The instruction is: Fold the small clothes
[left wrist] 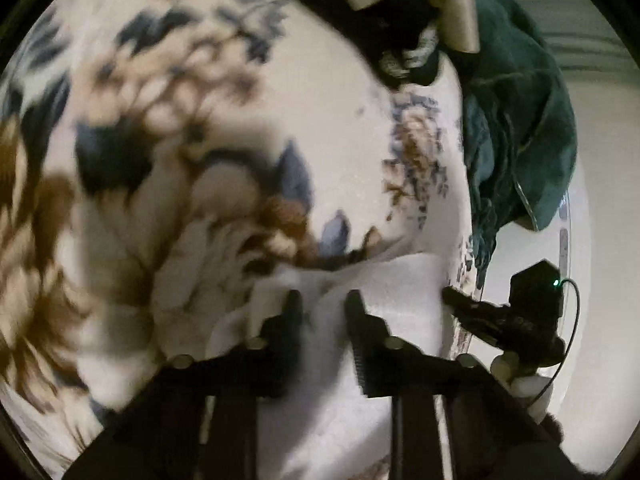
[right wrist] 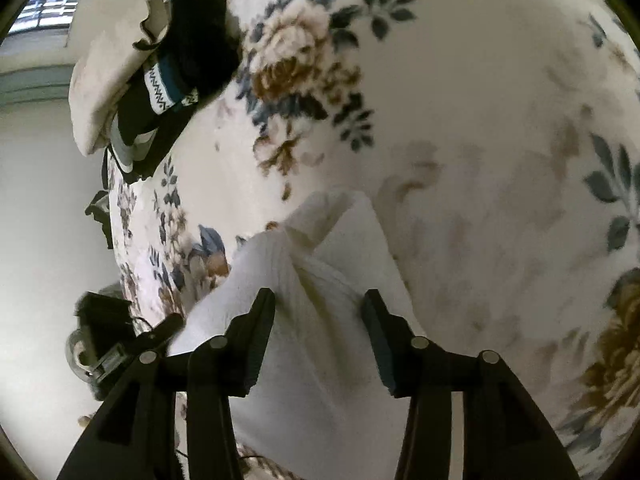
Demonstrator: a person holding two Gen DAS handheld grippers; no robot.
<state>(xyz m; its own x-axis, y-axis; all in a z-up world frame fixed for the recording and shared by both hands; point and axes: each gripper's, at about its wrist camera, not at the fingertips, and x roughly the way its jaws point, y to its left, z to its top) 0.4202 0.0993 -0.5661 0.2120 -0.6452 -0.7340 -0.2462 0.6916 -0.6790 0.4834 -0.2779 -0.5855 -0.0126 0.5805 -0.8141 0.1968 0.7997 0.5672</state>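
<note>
Your left gripper (left wrist: 320,300) has its jaws narrowed onto a fold of the small white knitted garment (left wrist: 400,280), with cloth bunched between the two black fingers, so it looks clamped on the fabric. Your right gripper (right wrist: 318,300) stands with its jaws spread apart, a raised ridge of that same white garment (right wrist: 320,360) sitting in the gap; whether the pads touch the cloth you cannot tell. The garment lies on the cream fleece blanket with blue and brown flowers (right wrist: 460,100), close to its edge, and runs under both grippers.

In the left view, much of the blanket (left wrist: 340,100) is blurred. Beyond it, at the far edge, a dark teal towel (left wrist: 520,128) hangs crumpled. In the right view, a heap of dark clothes with a white zigzag band (right wrist: 180,80) rests at the blanket's far left edge, beside a pale cushion (right wrist: 104,80).
</note>
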